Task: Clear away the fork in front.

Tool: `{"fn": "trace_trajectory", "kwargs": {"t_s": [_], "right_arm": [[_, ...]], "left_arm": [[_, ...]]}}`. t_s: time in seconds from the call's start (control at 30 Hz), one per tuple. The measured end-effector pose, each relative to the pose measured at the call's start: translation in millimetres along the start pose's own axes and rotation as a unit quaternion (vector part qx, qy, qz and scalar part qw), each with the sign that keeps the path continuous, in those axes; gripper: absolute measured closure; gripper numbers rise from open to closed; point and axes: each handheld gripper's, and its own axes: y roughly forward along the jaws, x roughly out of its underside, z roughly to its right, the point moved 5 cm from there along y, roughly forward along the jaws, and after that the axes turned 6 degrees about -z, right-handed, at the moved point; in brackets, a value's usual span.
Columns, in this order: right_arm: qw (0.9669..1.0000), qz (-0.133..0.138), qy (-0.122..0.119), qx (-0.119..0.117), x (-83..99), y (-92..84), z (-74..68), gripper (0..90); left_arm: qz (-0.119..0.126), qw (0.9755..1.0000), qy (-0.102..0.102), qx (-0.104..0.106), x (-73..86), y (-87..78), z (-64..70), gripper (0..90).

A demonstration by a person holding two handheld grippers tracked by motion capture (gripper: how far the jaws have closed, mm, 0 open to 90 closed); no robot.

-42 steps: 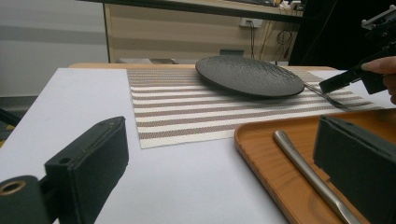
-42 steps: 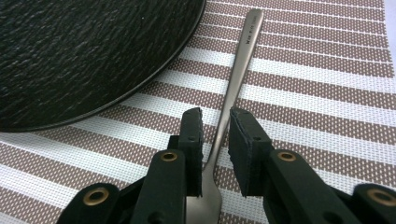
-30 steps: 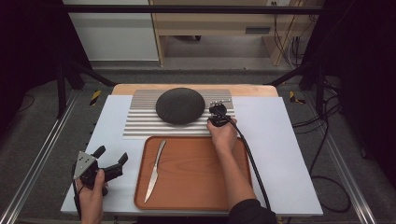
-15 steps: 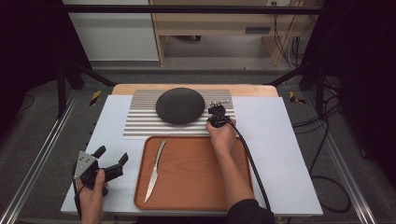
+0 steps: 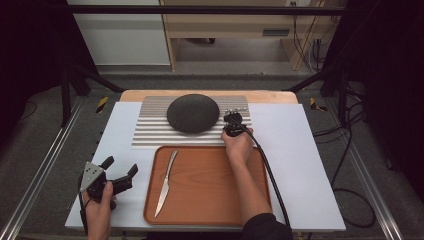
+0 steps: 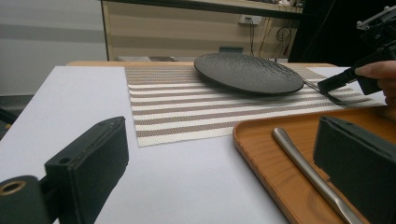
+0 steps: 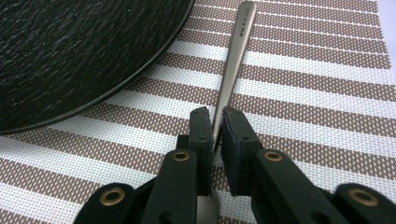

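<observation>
My right gripper [image 7: 214,119] rests on the striped placemat [image 7: 303,93], just right of the black plate [image 5: 193,112]. Its jaws have just been closing, and a steel utensil [image 7: 233,60] lies between them with both pads against its thin shaft. The handle runs away from the jaws along the plate's rim. From the high view, this gripper [image 5: 233,119] points toward the far edge of the table. My left gripper [image 5: 120,166] is held at the front left corner, open with nothing between its jaws. A steel knife [image 5: 166,182] lies in the wooden tray [image 5: 210,210].
The white board [image 5: 300,165] covers the table, and the tray sits at its near middle. The plate [image 6: 247,72] stands on the placemat's middle. A cable [image 5: 270,175] trails from the right gripper over the tray's right edge. Metal rails run along both sides of the table.
</observation>
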Motion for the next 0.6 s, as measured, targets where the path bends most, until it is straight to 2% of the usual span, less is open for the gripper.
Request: {"fn": "trace_trajectory", "kwargs": {"t_s": [0.3,0.6], "right_arm": [[0.9999,-0.001,0.010,-0.009,0.7,-0.6,-2.5,85.0],[1.0000,-0.001,0.009,-0.004,1.7,-1.8,-1.4,85.2]], "left_arm": [[0.000,1.0000,0.000,0.000,0.0,-0.1,-0.3,3.4],[0.001,1.0000,-0.002,-0.001,-0.3,-0.6,-1.5,3.5]]}}
